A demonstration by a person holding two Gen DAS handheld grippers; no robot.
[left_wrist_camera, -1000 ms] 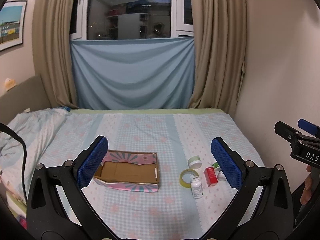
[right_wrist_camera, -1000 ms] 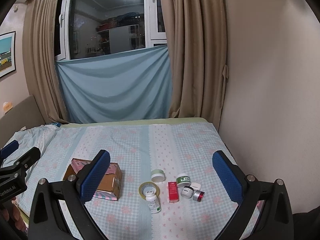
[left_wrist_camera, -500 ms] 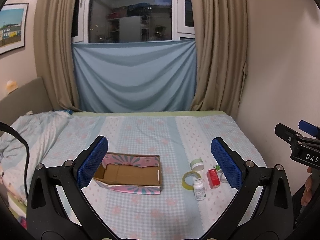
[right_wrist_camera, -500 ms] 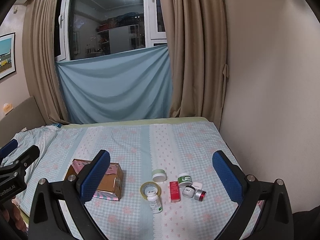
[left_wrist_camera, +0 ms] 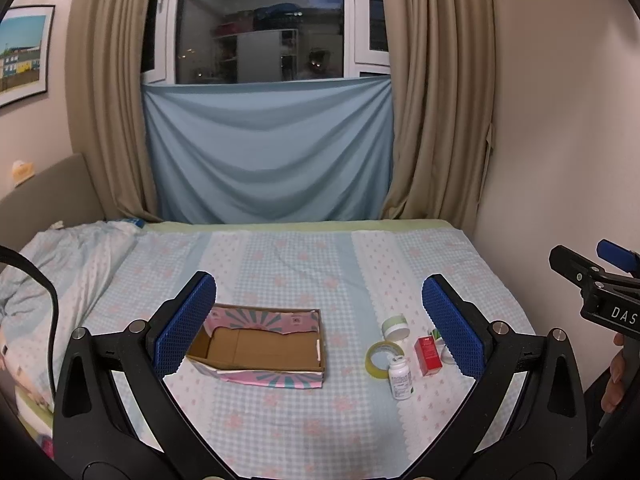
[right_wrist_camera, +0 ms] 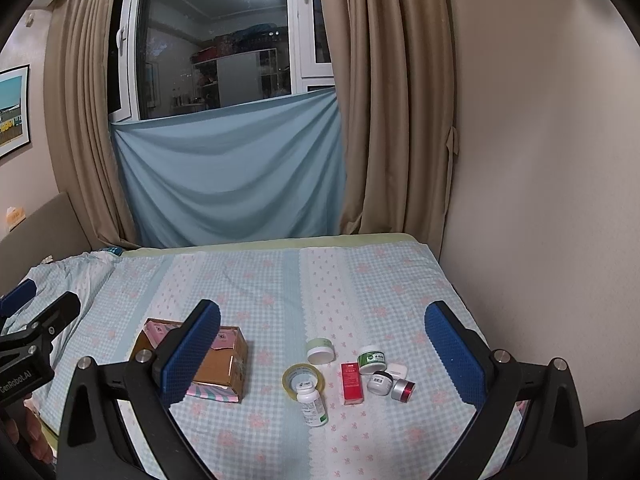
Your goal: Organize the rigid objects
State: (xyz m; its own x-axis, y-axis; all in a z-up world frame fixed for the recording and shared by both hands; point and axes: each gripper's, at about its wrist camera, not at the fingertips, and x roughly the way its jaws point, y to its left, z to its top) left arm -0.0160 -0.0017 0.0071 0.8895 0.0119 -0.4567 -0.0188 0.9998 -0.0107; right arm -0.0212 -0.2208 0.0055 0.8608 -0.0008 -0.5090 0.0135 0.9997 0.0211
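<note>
Cardboard box (left_wrist_camera: 260,350), open-topped, with pink and teal patterned sides, is my landmark on the pale blue checked bedspread (left_wrist_camera: 280,272); its brown inside looks bare from my left wrist camera. My left gripper (left_wrist_camera: 318,322) hangs above the bed with its blue pads spread wide and nothing between them, its near pad overlapping the box's left end in view. My right gripper (right_wrist_camera: 322,350) is likewise spread wide and holding nothing.

To the right of the box, apart from it, the small items sit in a loose cluster. Nearest is a yellowish roll of clear tape (right_wrist_camera: 303,378) lying flat, with a white plastic pill bottle (right_wrist_camera: 313,400) upright and touching its front edge. Behind the tape stands a pale green jar with a white base (right_wrist_camera: 320,351). Further right of the box are an upright red carton (right_wrist_camera: 352,383), a white jar with a green label (right_wrist_camera: 371,359), a small white square case (right_wrist_camera: 397,371), a white jar with a dark lid (right_wrist_camera: 379,383) and a silver jar with a red end (right_wrist_camera: 403,390), tipped on its side.
</note>
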